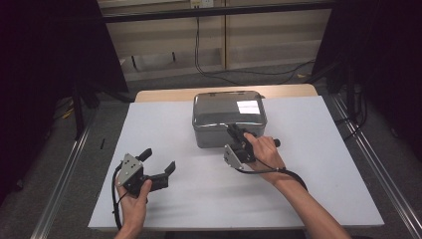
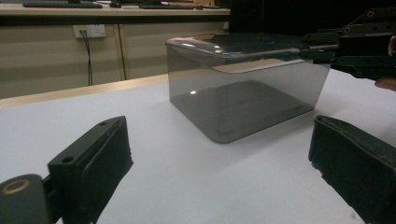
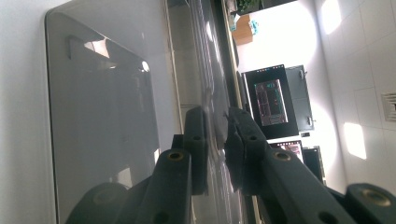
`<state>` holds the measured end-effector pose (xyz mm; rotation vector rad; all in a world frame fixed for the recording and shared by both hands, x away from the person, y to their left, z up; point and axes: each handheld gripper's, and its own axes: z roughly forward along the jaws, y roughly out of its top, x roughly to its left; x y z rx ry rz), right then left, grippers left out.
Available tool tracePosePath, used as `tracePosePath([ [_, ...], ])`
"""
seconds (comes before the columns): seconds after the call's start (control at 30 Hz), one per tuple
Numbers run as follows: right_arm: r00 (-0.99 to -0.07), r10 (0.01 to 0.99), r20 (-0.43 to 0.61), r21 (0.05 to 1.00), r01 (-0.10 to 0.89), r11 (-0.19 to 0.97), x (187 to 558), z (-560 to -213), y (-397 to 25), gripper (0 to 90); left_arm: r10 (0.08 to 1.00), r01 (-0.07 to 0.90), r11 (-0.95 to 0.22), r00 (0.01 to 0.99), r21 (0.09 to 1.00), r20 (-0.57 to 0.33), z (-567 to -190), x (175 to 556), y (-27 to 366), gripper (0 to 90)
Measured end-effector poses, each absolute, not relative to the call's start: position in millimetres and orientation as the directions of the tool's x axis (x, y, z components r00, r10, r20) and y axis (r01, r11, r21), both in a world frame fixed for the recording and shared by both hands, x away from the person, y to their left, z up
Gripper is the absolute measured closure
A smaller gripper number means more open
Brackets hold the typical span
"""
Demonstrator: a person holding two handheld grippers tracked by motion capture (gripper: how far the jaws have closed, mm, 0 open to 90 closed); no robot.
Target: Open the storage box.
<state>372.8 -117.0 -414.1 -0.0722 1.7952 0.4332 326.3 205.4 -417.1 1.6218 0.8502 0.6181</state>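
The smoky transparent box (image 1: pixel 229 118) stood upside down, as it seemed to me, a little above the centre of the high view, on the white worktop (image 1: pixel 308 169), with its shiny flat top reflecting a lamp. I judged it to be light and stiff, made of thin hard plastic, with smooth walls that were slippery for my pads, and it could crack or slide away if I squeezed too strongly. The best place to take hold was the projecting rim along its top edge, because the wall itself was too wide for one tool. My right tool (image 1: pixel 237 134) was already there, at the lower right edge of the box; in the right gripper view its two jaws stood close together on both sides of that thin rim (image 3: pixel 215 140), so I believed it was clamped on it, although the exact contact was difficult to see. My left tool (image 1: pixel 158 161) rested at the lower left of the high view, well apart from the box, with its jaws wide apart and holding nothing. Nothing else lay on the worktop, so nothing stood in the way. Beyond the far edge there were only cables (image 1: pixel 209 69) on the floor and dark curtains at both sides.
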Motion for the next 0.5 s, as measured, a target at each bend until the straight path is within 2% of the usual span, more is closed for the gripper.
tracePosePath([
  [0.13, -0.271, 0.179, -0.946, 0.254, -0.275, 0.927, 373.0, -413.5, -116.9, 79.8, 0.788, 0.244, -0.063, 0.608, 0.968, -0.102, -416.4, 335.3, 200.1, 4.5],
  [0.27, -0.268, 0.178, -0.947, 0.252, -0.274, 0.928, 373.0, -412.1, -117.2, 79.9, 0.779, 0.184, -0.113, 0.626, 0.976, -0.028, -414.4, 344.9, 192.7, 3.7],
  [0.5, -0.271, 0.184, -0.945, 0.258, -0.272, 0.927, 373.0, -412.1, -117.1, 79.8, 0.761, 0.135, -0.113, 0.649, 0.984, -0.001, -408.9, 362.2, 183.6, 3.1],
])
